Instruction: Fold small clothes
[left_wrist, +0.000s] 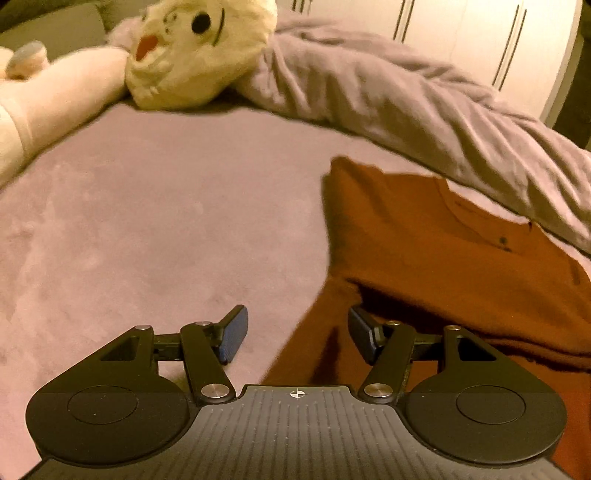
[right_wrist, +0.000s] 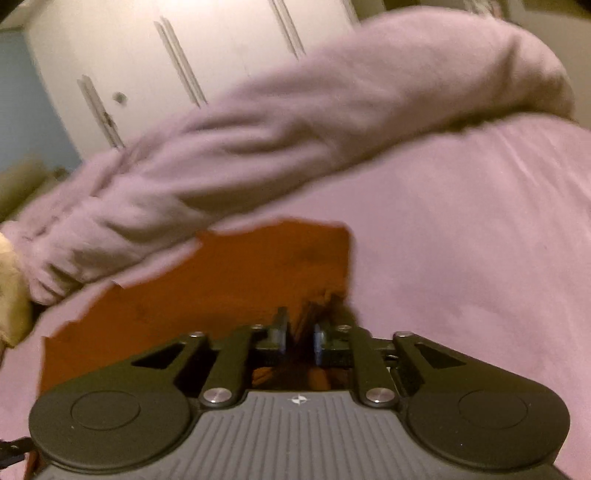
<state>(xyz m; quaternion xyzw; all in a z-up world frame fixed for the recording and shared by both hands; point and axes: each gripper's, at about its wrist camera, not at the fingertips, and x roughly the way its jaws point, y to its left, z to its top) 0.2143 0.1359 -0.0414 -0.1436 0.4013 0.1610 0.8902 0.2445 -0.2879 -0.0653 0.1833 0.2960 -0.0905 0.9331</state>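
— Lying on the pink bed (left_wrist: 155, 206), one rust shirt (left_wrist: 436, 266), partly folded, collar near the blanket (left_wrist: 406, 96).
— Grippers?
— Two. Left gripper (left_wrist: 297, 334) released, jaws wide over the shirt's edge. Right gripper (right_wrist: 300, 334) nearly clenched; fabric bunches between, but blur hides any grip.
— Else?
— One plush toy (left_wrist: 192, 48), partly cut off.

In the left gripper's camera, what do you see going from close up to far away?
Left gripper → rust-orange shirt → crumpled purple blanket → white wardrobe doors.
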